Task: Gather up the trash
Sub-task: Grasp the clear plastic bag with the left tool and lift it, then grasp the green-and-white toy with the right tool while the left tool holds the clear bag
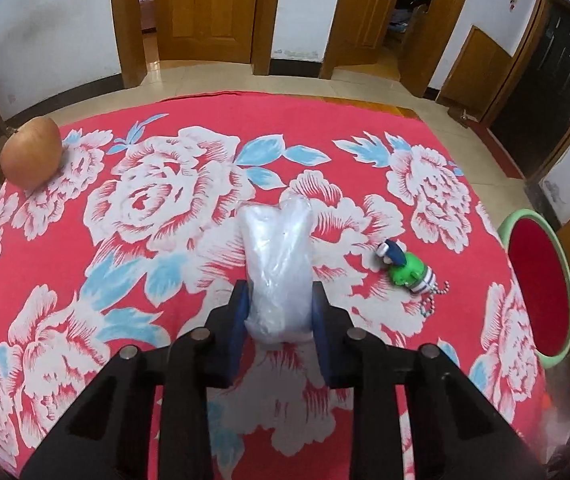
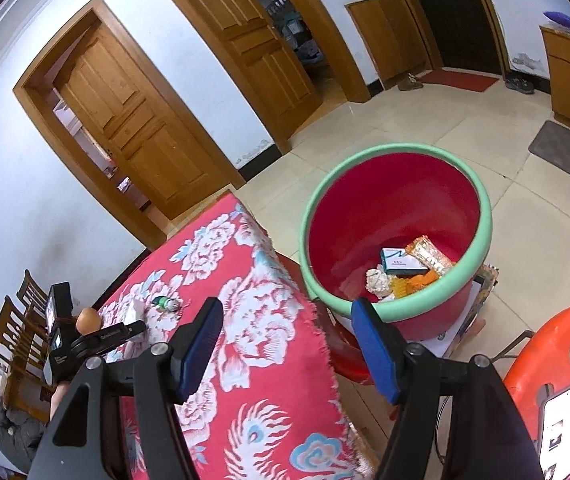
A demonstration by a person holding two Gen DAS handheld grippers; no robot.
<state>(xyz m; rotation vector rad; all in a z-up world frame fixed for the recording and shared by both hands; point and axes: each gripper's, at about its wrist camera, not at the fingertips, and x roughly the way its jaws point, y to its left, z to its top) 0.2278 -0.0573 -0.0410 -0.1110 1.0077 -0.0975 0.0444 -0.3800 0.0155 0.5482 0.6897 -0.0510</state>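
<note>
Floral tablecloth (image 1: pixel 173 208): left tool (image 1: pixel 279 312) clamped on plastic bag (image 1: pixel 277 264), onion (image 1: pixel 31 152) + keychain toy (image 1: pixel 407 270) nearby; right tool (image 2: pixel 285 344) apart.

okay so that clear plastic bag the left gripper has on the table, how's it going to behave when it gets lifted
The plastic bag looks thin and crumpled, so it will probably flop and sag rather than hold its shape. It seems nearly empty, so likely very light. The left gripper pinches only its near end, and the film looks glossy, so it might slip or trail on the tablecloth.

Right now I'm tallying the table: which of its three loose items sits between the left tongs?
The crumpled clear plastic bag; the brown onion and green toy keychain lie apart, untouched.
</note>
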